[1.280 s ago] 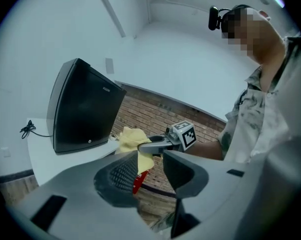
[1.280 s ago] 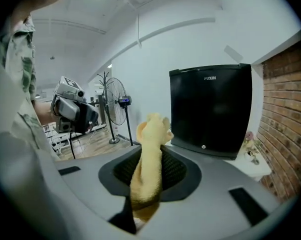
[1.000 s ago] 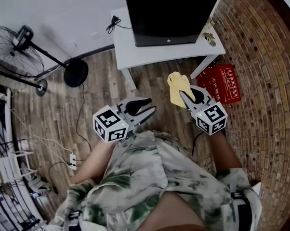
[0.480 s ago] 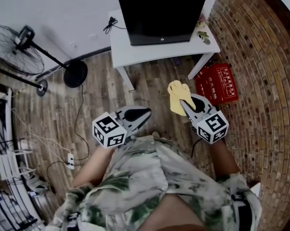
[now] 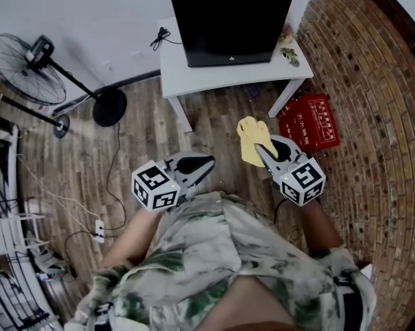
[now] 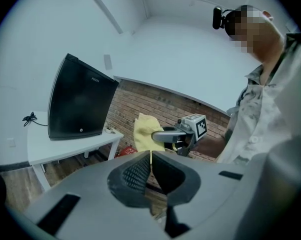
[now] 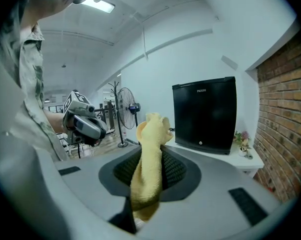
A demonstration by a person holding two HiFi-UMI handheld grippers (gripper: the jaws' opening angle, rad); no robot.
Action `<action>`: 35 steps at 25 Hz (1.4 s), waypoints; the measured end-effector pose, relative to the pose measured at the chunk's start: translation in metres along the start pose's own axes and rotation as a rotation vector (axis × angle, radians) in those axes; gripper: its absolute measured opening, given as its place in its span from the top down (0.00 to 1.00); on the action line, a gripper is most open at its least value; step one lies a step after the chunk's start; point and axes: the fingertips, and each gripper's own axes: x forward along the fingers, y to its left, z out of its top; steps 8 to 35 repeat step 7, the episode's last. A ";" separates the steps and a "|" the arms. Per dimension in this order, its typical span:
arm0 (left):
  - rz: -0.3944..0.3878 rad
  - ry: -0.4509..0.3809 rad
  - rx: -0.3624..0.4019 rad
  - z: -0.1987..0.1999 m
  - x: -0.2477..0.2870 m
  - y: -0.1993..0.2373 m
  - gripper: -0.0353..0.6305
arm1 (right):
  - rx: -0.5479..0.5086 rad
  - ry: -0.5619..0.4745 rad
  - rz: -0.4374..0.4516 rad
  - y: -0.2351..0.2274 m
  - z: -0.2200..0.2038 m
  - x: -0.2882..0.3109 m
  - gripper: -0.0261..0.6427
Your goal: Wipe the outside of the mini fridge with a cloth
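Closest in, the left gripper (image 5: 206,165) is out at eleven o'clock from the person, jaws pressed together with nothing between them. At one o'clock, the right gripper (image 5: 261,148) has its jaws clamped on the yellow cloth (image 5: 251,135), which stands bunched above the tips. Neither one is near the target yet, so I'd call this the approach: cloth in hand, wiping not yet begun. Next up, by my read: carry that cloth to twelve o'clock and lay it flat on a black panel. Below them there's a wood-plank floor (image 5: 142,133), and a red box (image 5: 309,121) at two o'clock leaning by the brick wall (image 5: 383,116). Further on is the white table (image 5: 187,74), and on it the mini fridge (image 5: 229,18), well apart from both grippers. A standing fan (image 5: 28,59) waits at ten o'clock.
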 end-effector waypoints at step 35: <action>0.023 -0.007 -0.013 -0.006 -0.005 0.004 0.90 | -0.024 -0.003 0.026 0.005 0.003 0.005 0.82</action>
